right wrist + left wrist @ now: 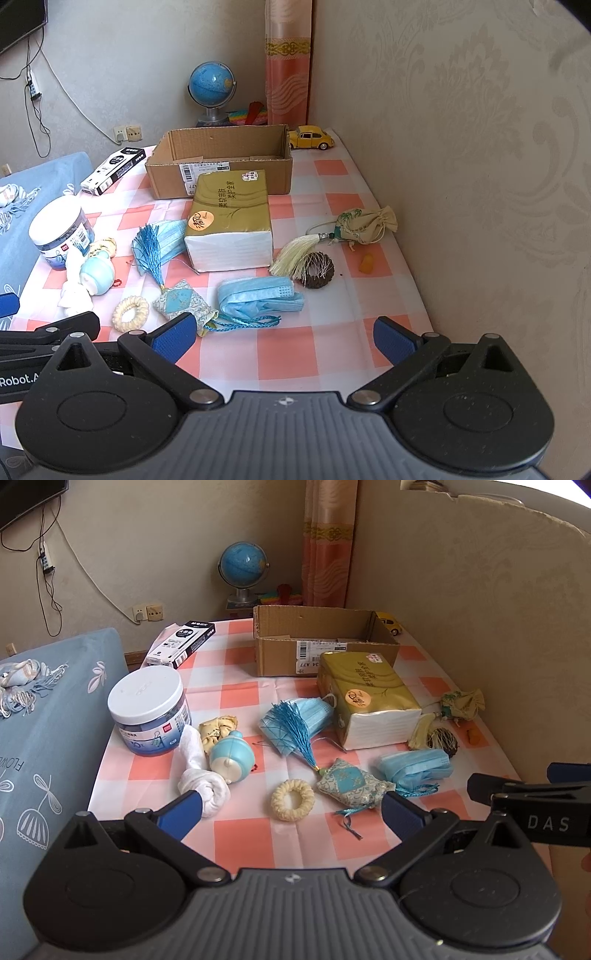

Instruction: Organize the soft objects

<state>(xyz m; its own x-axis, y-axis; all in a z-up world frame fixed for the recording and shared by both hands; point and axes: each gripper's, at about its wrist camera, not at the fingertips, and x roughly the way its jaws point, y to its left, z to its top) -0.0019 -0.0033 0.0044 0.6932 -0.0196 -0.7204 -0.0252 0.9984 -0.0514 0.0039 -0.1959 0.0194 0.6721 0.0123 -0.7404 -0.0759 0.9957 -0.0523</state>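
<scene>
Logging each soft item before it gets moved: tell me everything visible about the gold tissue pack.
The gold tissue pack is a soft rectangular brick in shiny gold plastic wrap with dark printed characters, an orange round sticker near its front edge and a small sticker at the back. Its near end shows white. It lies flat on the checked tablecloth, its far end right up against the cardboard box. A blue face mask lies against its left side. Neither tongs touch it.

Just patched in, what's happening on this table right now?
A person holds two claws over a checkered table, both open and empty. The left claw hovers near the cream scrunchie and the blue sachet; the right claw faces the folded face masks. The cardboard box at the back looks empty; nothing soft has gone in.
</scene>
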